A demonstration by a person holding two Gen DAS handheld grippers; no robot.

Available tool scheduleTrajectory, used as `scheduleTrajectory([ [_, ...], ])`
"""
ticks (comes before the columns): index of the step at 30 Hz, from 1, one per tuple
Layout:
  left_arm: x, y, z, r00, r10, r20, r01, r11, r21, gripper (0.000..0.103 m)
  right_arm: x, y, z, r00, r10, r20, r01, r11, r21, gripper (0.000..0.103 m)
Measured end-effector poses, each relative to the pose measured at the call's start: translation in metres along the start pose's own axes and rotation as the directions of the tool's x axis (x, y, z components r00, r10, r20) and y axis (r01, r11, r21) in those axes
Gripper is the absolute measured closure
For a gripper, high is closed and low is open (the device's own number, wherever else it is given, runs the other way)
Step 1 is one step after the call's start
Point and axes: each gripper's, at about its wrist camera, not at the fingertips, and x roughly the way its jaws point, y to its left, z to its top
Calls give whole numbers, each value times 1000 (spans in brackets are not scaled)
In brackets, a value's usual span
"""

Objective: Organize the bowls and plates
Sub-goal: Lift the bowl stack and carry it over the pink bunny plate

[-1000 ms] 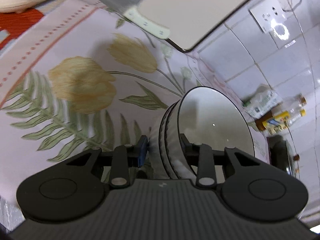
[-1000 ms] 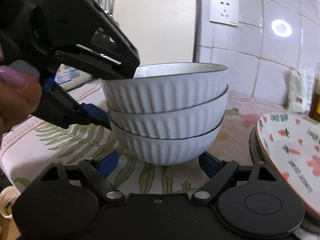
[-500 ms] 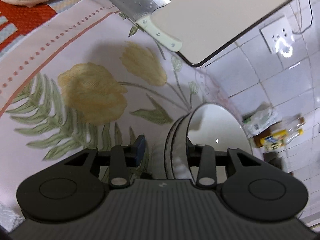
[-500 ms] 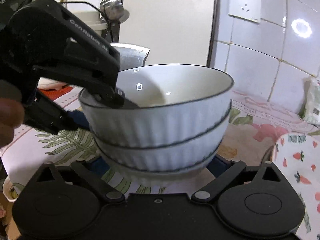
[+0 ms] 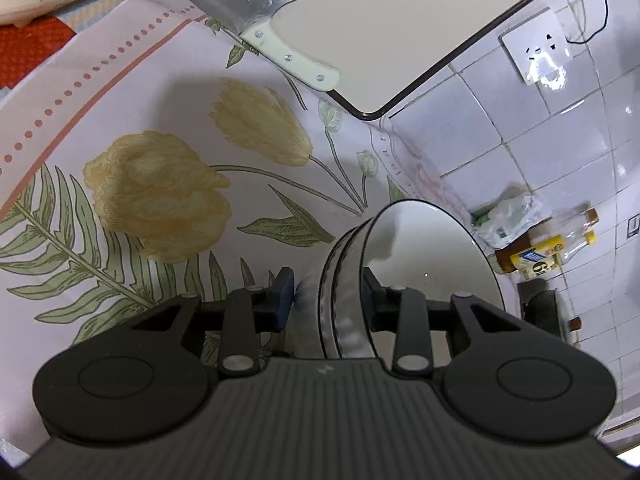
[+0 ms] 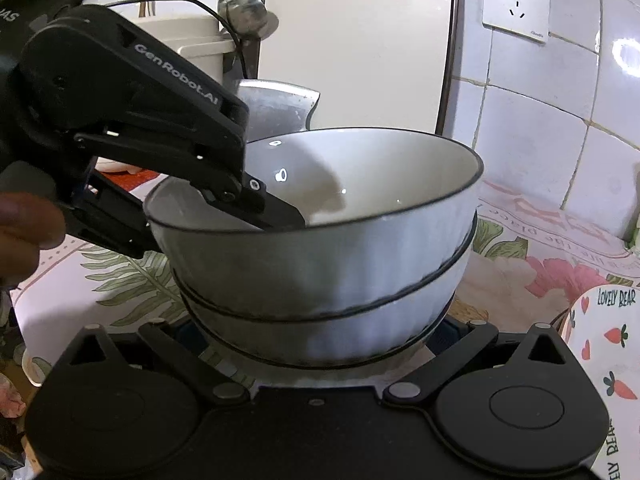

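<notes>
A stack of white ribbed bowls with dark rims (image 6: pixel 320 264) is held up over the flowered tablecloth (image 5: pixel 168 184). My left gripper (image 5: pixel 326 294) straddles the rims of the stack (image 5: pixel 344 280), one finger inside the top bowl, one outside; it also shows in the right wrist view (image 6: pixel 224 208). My right gripper (image 6: pixel 316 330) has a finger on each side of the bottom of the stack; the fingertips are hidden behind it. A plate with strawberries and "LOVELY BEAR" print (image 6: pixel 604 344) lies at the right.
A cleaver (image 5: pixel 256 4) lies on a cutting board (image 5: pixel 400 12) at the back. A tiled wall with a socket (image 5: pixel 536 50) is behind. Bottles and a plastic bag (image 5: pixel 536 240) stand against the wall. A dark pan (image 5: pixel 544 308) is at the right.
The bowl stack has come closer to my right gripper and tilted toward it. My left gripper's fingers have closed in on the rims.
</notes>
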Motion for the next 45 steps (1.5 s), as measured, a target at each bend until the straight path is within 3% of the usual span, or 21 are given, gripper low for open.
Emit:
scheduleTrajectory([
  [15,-36,-40,-6,996,83,15,-84,986,145,70,-37,-8,-5,991,76,113,-80,996,27,0],
  [26,-67,-112,-14,999,20,36,-28,974,224,70,-97,-36,18,979,11,204,-17,1000,26,0],
  [36,-41,-178,-46,998,-60,-3,59,955,290,70,-144,-92,15,978,-70,197,69,998,13,0],
  [41,-17,-203,-58,997,-65,-44,76,941,331,70,-151,-119,2,978,-109,177,102,994,48,0],
  [45,4,-209,-66,995,-62,-75,83,947,312,70,-145,-135,-6,983,-124,137,117,991,57,0],
])
